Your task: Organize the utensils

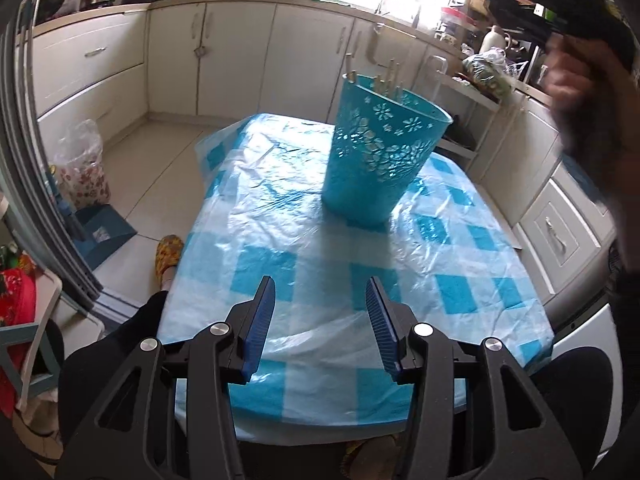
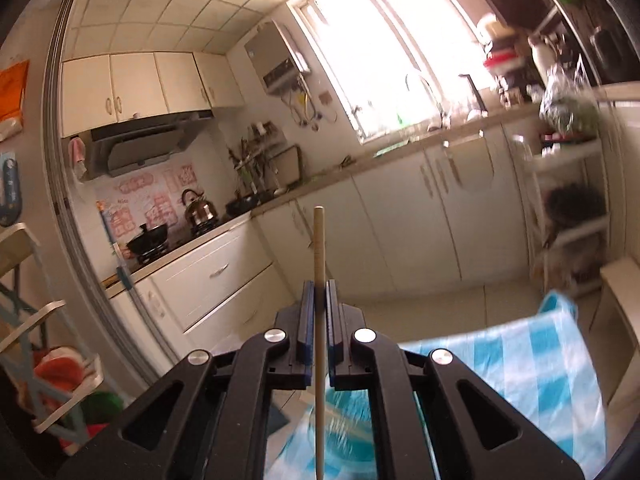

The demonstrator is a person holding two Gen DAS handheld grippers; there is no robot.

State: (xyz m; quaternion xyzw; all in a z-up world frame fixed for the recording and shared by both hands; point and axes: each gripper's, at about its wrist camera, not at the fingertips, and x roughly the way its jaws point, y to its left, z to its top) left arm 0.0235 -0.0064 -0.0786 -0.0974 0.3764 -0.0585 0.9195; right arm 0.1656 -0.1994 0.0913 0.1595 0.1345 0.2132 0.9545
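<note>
Chopstick [image 2: 319,280] clenched in right tool [image 2: 319,296]; left tool [image 1: 320,300] released, facing teal basket [image 1: 380,152].

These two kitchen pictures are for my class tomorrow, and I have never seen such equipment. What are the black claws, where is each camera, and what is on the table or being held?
No robot here: a person holds a two-finger gripper in each hand, each with a camera looking along its fingers. The left view shows the left gripper open and empty above the checked tablecloth, where a turquoise holder stands with pale sticks poking out. The right view shows the right gripper shut on one wooden chopstick, raised and facing the kitchen cabinets.
</note>
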